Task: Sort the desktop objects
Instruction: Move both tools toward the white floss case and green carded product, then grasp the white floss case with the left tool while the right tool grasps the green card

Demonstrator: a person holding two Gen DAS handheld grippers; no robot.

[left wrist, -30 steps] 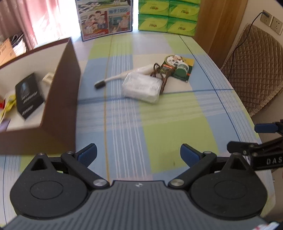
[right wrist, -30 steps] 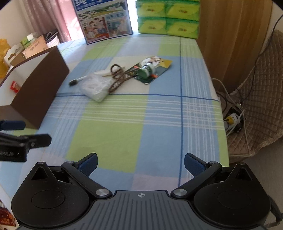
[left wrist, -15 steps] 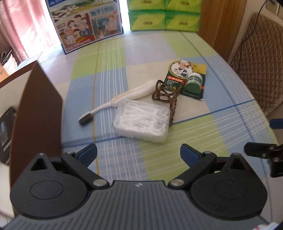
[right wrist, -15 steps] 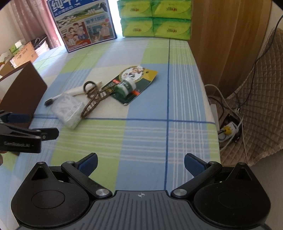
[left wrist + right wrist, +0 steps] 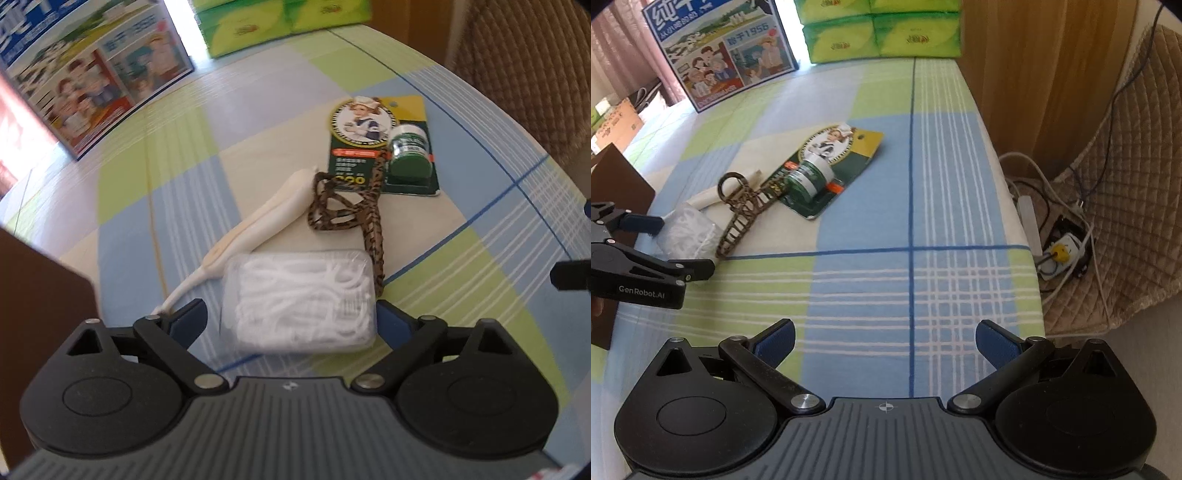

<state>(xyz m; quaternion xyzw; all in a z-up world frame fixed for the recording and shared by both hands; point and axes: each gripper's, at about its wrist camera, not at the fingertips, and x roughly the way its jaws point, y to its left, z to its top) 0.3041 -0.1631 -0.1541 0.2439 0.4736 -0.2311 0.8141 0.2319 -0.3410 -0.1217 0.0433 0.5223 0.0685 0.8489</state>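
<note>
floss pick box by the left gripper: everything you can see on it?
The floss pick box is a clear, rounded rectangular plastic case packed with white picks, lid shut, lying flat on the checked tablecloth. It sits between the open left gripper fingers, not yet clamped. The leopard-print strap runs along its right edge; the white brush passes behind it.

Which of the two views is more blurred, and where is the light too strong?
Left wrist view: motion blur smears the picture box and softens the clear floss-pick box between the open left gripper; the window gap above is blown out. Right wrist view: sharper, the green jar is crisp; the fisheye bends the tablecloth lines, and glare whitens the gap beside the tissue packs.
</note>
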